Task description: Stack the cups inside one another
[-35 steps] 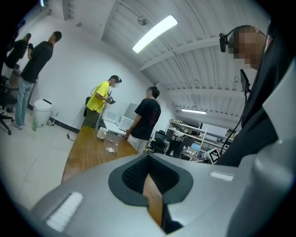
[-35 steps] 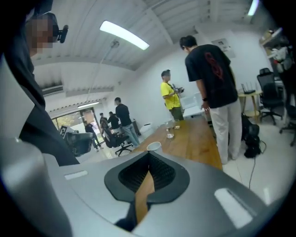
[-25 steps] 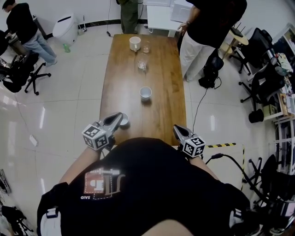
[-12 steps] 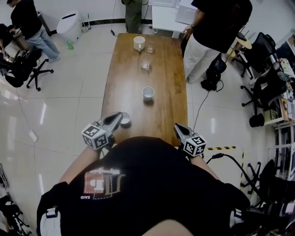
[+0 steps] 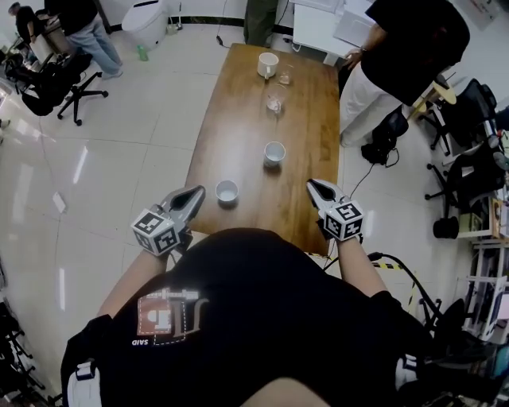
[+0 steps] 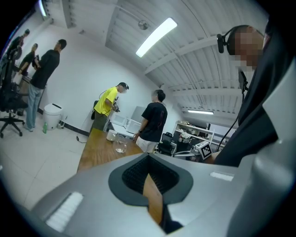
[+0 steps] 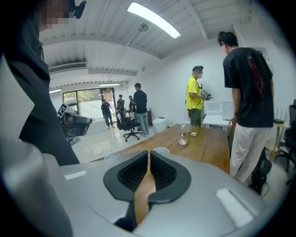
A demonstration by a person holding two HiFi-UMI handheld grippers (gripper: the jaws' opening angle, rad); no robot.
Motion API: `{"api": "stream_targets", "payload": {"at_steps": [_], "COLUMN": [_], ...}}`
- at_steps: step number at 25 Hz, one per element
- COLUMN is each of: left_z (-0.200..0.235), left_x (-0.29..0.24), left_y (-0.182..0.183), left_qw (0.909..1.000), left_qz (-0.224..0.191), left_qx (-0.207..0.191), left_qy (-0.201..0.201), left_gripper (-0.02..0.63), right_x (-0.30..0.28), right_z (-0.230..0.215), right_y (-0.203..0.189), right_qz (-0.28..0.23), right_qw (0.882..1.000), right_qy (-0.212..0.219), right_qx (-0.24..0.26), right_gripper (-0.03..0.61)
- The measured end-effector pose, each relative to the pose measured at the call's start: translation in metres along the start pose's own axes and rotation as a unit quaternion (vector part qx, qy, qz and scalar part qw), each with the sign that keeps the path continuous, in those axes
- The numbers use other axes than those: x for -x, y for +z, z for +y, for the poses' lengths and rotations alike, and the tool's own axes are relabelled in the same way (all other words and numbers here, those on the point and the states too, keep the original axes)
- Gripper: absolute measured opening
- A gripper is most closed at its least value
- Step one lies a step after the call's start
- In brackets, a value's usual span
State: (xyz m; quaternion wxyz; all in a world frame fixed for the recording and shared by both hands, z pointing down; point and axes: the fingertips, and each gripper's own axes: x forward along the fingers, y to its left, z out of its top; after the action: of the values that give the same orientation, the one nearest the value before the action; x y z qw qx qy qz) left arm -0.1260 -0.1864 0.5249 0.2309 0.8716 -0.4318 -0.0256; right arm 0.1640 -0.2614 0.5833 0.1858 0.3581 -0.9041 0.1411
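Two white cups stand on the long wooden table: the near cup and a second cup farther along. Beyond them are a stemmed glass, a small glass and a white mug. My left gripper hovers just left of the near cup, jaws shut and empty. My right gripper sits over the table's right near edge; its jaws are opening to a thin slit with nothing between them. Both white cups' rims show just past its tips.
A person in black stands at the table's far right side, another in yellow at the far end. Office chairs stand left, more chairs and cables right. A white side table is behind.
Both grippers have moved forward along the table's near end. The right one has risen and rolled, and its jaws have parted slightly. The head view has swung right.
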Motion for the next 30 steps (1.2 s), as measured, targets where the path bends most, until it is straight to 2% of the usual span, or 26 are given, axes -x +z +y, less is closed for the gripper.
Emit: {"api": "stream_targets", "payload": {"at_steps": [5, 8, 10, 14, 16, 18, 20, 23, 25, 30], "left_z": [0.022, 0.034, 0.039, 0.049, 0.055, 0.059, 0.063, 0.066, 0.066, 0.063], "left_x": [0.039, 0.062, 0.078, 0.102, 0.112, 0.121, 0.129, 0.135, 0.135, 0.123], "left_y": [-0.002, -0.006, -0.011, -0.018, -0.020, -0.021, -0.021, -0.021, -0.022, -0.022], "left_qw": [0.9986, 0.9967, 0.9950, 0.9920, 0.9908, 0.9897, 0.9888, 0.9884, 0.9887, 0.9912], "left_qz": [-0.016, -0.019, -0.018, -0.015, -0.014, -0.012, -0.012, -0.012, -0.012, -0.013], "left_qx": [0.014, 0.023, 0.031, 0.040, 0.043, 0.045, 0.048, 0.051, 0.052, 0.049], "left_qy": [0.047, 0.075, 0.093, 0.119, 0.127, 0.135, 0.141, 0.143, 0.140, 0.123], "left_gripper": [-0.006, -0.006, -0.006, -0.006, -0.006, -0.006, -0.006, -0.006, -0.006, -0.006], "right_x": [-0.057, -0.098, -0.124, -0.164, -0.175, -0.180, -0.183, -0.183, -0.181, -0.169], "right_z": [-0.016, -0.012, -0.003, 0.005, 0.002, 0.000, -0.002, -0.001, 0.004, 0.030], "right_y": [0.025, 0.017, 0.002, -0.039, -0.058, -0.074, -0.080, -0.079, -0.075, -0.037], "right_qz": [0.062, 0.131, 0.180, 0.273, 0.311, 0.336, 0.344, 0.339, 0.333, 0.297], "right_qw": [0.994, 0.978, 0.958, 0.904, 0.880, 0.865, 0.860, 0.860, 0.861, 0.880], "right_qy": [-0.002, 0.029, 0.053, 0.082, 0.086, 0.086, 0.079, 0.072, 0.078, 0.099], "right_qx": [0.095, 0.157, 0.218, 0.318, 0.349, 0.363, 0.369, 0.376, 0.376, 0.358], "right_gripper": [0.069, 0.134, 0.150, 0.163, 0.163, 0.155, 0.119, 0.046, 0.040, 0.040]}}
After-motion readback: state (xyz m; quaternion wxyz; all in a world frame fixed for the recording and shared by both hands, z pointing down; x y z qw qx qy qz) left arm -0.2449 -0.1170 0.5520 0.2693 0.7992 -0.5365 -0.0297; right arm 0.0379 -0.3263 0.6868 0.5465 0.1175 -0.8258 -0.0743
